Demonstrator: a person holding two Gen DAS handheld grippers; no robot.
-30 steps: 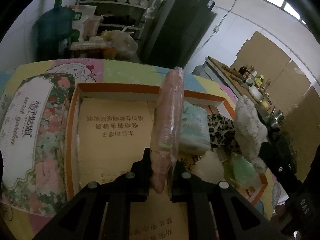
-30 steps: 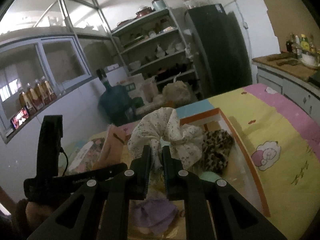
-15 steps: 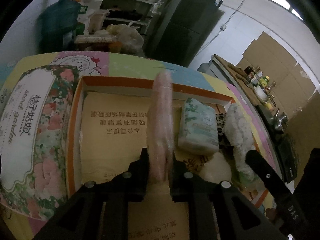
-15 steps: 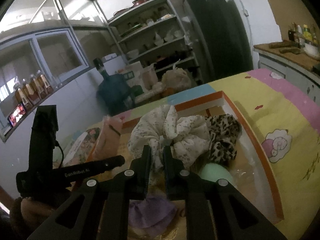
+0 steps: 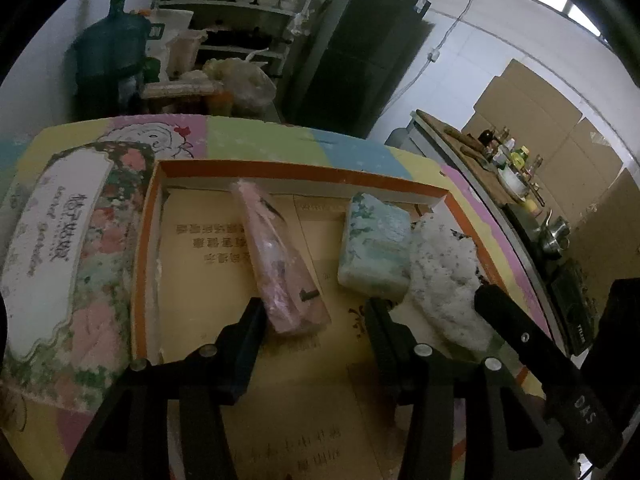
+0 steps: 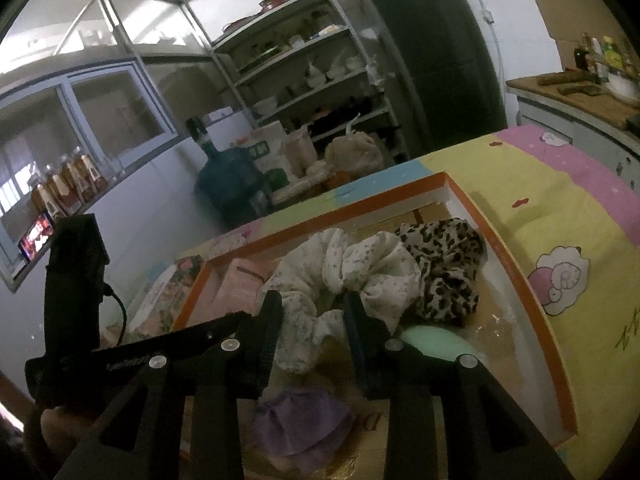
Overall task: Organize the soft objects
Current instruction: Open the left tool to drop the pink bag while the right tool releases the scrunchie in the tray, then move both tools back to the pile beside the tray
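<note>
nearest the left wrist camera, the left gripper (image 5: 316,314) stands spread wide, holding nothing, with the pink packet (image 5: 278,264) lying loose on the floor of the orange-rimmed box (image 5: 300,170) just beyond its left finger. right of that packet rests a pale green packet (image 5: 374,250). nearest the right wrist camera, the right gripper (image 6: 314,322) is also parted, the white floral scrunchie (image 6: 352,270) lying slack between its fingers. a leopard scrunchie (image 6: 450,264) lies farther right.
</note>
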